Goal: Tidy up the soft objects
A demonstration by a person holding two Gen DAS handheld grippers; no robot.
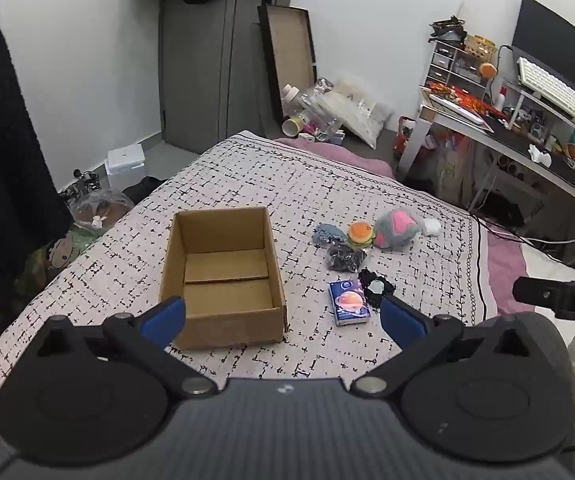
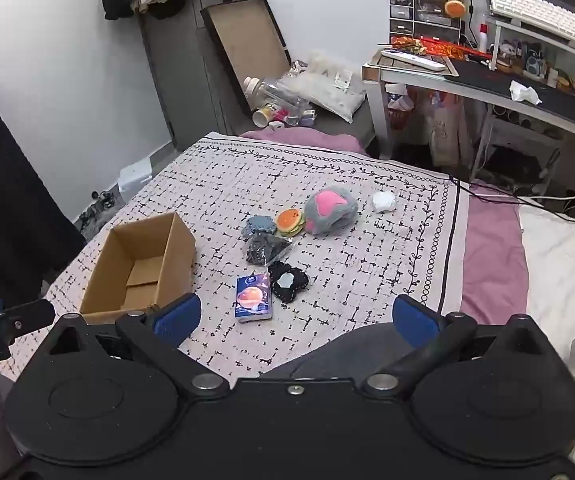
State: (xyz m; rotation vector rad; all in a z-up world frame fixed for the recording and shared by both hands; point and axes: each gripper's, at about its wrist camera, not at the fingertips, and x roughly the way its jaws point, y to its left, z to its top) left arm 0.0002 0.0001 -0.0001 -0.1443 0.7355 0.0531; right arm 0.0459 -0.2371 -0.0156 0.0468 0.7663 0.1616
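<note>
**A:** Bedroom, mid-tidy: both the left gripper [image 1: 283, 318] and the right gripper [image 2: 295, 318] hang over the near edge of the bed [image 2: 367, 264], jaws spread wide, nothing held.

**B:** And the soft things?

**A:** Mid-bed, clustered beside the empty cardboard box [image 1: 223, 276]. The grey-pink plush [image 2: 330, 211] looks light and squashy; pinch its bulging middle. The tissue pack [image 2: 252, 298], nearest, is probably slick; take it across its short sides.
</note>
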